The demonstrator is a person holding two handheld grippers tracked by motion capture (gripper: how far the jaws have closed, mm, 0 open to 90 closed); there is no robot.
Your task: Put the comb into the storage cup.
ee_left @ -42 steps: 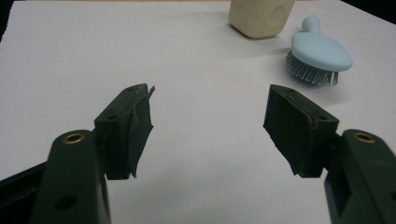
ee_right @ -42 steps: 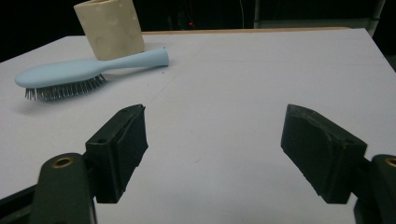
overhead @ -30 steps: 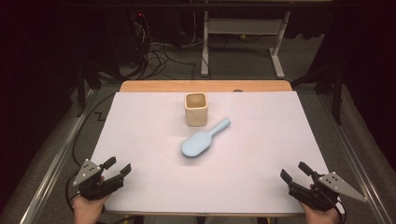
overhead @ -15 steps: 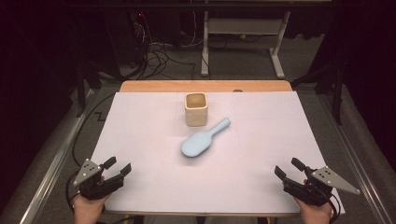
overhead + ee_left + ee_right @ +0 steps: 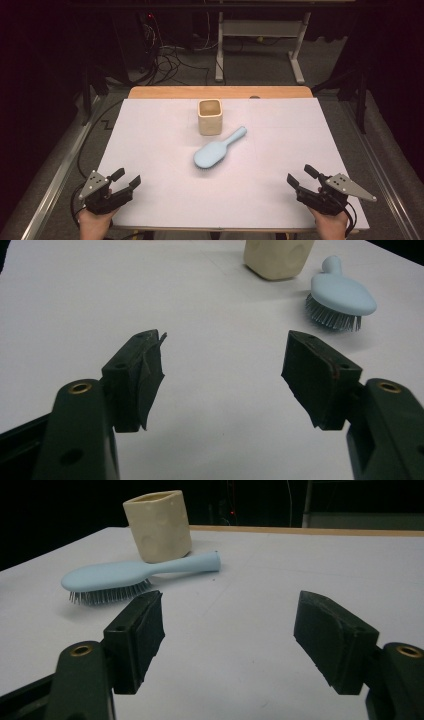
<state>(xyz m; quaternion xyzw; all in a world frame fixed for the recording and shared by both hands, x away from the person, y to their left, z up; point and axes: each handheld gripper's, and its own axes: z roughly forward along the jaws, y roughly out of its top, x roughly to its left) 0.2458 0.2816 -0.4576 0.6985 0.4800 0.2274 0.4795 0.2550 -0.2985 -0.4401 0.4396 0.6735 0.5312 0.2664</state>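
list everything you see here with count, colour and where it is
hairbrush: 1, light blue, middle of the table, bristles down, handle toward the far right
cup: 1, cream, squarish, upright just behind the hairbrush
table cover: 1, white, over most of the tabletop
tabletop: 1, wooden strip bare along the far edge
desk frame: 1, pale grey, on the floor beyond the table
cables: several, dark, floor at far left
left gripper: 1, black, near left corner, jaws open, nothing between them
right gripper: 1, black, near right corner, jaws open, nothing between them

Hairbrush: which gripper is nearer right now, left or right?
Roughly equal; left marginally, if either. The left gripper sits near-left of the blue hairbrush, the right gripper near-right; both are open, well apart from it, at the table's near edge.
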